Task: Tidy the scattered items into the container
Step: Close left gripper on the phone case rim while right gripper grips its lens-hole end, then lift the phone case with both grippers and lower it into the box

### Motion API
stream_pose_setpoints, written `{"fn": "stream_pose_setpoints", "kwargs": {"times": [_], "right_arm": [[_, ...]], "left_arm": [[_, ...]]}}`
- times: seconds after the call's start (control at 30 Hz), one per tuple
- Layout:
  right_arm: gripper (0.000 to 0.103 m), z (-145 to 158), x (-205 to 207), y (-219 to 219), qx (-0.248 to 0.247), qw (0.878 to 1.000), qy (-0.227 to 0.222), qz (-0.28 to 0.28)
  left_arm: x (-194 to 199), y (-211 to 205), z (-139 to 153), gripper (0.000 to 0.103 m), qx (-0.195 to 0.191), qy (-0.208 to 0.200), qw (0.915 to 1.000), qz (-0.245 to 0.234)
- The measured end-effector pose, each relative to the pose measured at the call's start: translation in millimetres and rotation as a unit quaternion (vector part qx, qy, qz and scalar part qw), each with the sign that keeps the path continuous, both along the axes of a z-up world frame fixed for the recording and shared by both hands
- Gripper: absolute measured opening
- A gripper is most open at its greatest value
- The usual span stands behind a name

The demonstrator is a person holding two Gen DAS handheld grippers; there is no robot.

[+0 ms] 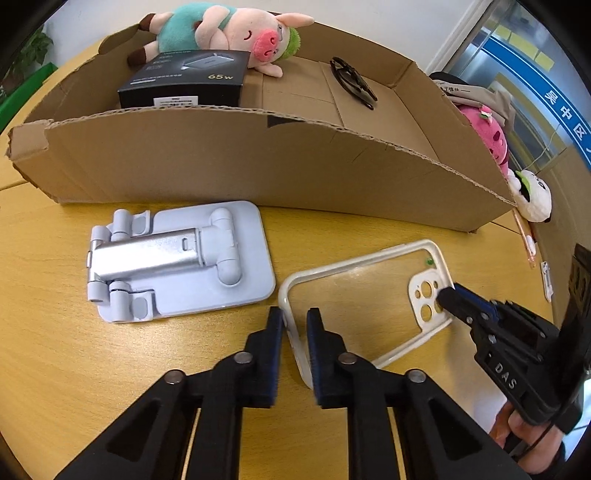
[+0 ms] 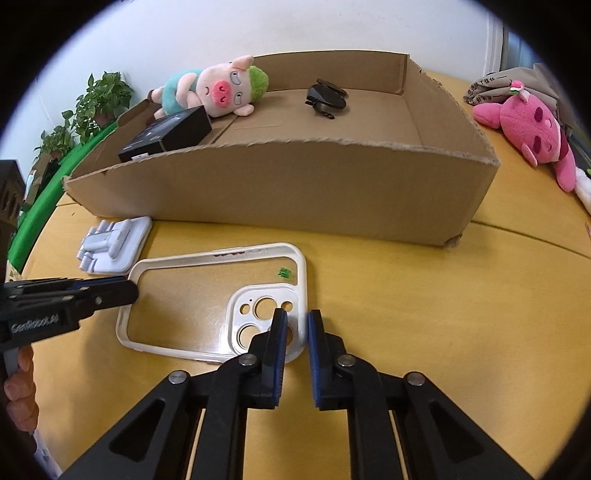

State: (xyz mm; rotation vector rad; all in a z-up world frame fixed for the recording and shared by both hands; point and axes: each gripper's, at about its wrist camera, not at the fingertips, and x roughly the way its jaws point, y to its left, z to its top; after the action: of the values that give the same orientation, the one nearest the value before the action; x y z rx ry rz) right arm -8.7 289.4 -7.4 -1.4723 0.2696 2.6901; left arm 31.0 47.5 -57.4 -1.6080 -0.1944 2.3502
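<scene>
A clear phone case with a white rim (image 1: 365,291) (image 2: 207,295) lies flat on the yellow table in front of the cardboard box (image 1: 258,166) (image 2: 295,184). My left gripper (image 1: 295,321) (image 2: 129,290) straddles the case's left rim, jaws narrowly apart. My right gripper (image 2: 296,323) (image 1: 445,295) straddles the rim at the camera-cutout corner, jaws narrowly apart. A white folding phone stand (image 1: 177,262) (image 2: 110,243) lies on the table to the left. Inside the box lie a plush pig (image 1: 229,33) (image 2: 218,86), a black charger box (image 1: 188,81) (image 2: 166,134) and black sunglasses (image 1: 351,79) (image 2: 327,98).
A pink plush toy (image 2: 532,136) (image 1: 487,136) and a beige cloth (image 2: 517,85) lie right of the box. A white plush (image 1: 532,195) and a pink pen (image 1: 524,236) lie near the table's right edge. Green plants (image 2: 88,110) stand at the far left.
</scene>
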Motion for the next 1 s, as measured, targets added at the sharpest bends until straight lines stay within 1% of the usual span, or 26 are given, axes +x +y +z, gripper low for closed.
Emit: {"fn": "stream_pose_setpoints", "kwargs": {"times": [0.03,0.17,0.27,0.33,0.43,0.57,0.73,0.87,0.93,1.0], "right_arm": [[0.01,0.2,1.8,-1.5,0.003,1.0,0.0,-0.001],[0.007,0.8,9.4,-1.1,-0.007,1.0,0.004,-0.015],[0.006,5.0,15.3,-5.4,-0.004,1.0,0.011,-0.018],[0.006,11.5,19.2,-8.0,-0.006,1.0,0.018,-0.019],[0.006,31.0,23.7,-10.5,-0.008,0.999,0.043,-0.023],[0.006,74.5,29.6,-13.9,-0.007,0.995,0.1,-0.028],[0.006,139.5,31.5,-20.6,0.009,0.985,0.174,-0.021],[0.006,182.4,26.0,-21.6,0.025,0.978,0.209,-0.013],[0.006,201.2,21.6,-19.6,0.035,0.974,0.224,-0.013],[0.006,216.2,15.0,-14.8,0.033,0.971,0.235,-0.015]], "left_arm": [[0.7,-0.5,-0.2,0.009,0.0,0.001,1.0,0.0],[3.1,-4.7,-0.5,0.008,0.01,-0.002,1.0,0.001],[5.5,-5.9,3.7,0.007,0.008,0.001,1.0,0.0],[7.1,-8.9,10.8,0.006,0.01,0.008,0.9999,0.005],[8.1,-14.8,30.5,0.006,0.027,0.026,0.9992,0.011],[9.8,-18.6,72.8,0.005,0.029,0.074,0.9967,0.013],[2.5,-25.8,138.7,0.005,0.039,0.142,0.9891,0.009],[-6.6,-32.2,192.2,0.005,0.045,0.195,0.9798,0.003],[-12.4,-34.2,213.3,0.004,0.05,0.212,0.9759,-0.002],[-21.8,-32.2,232.4,0.005,0.045,0.229,0.9725,-0.006]]}}
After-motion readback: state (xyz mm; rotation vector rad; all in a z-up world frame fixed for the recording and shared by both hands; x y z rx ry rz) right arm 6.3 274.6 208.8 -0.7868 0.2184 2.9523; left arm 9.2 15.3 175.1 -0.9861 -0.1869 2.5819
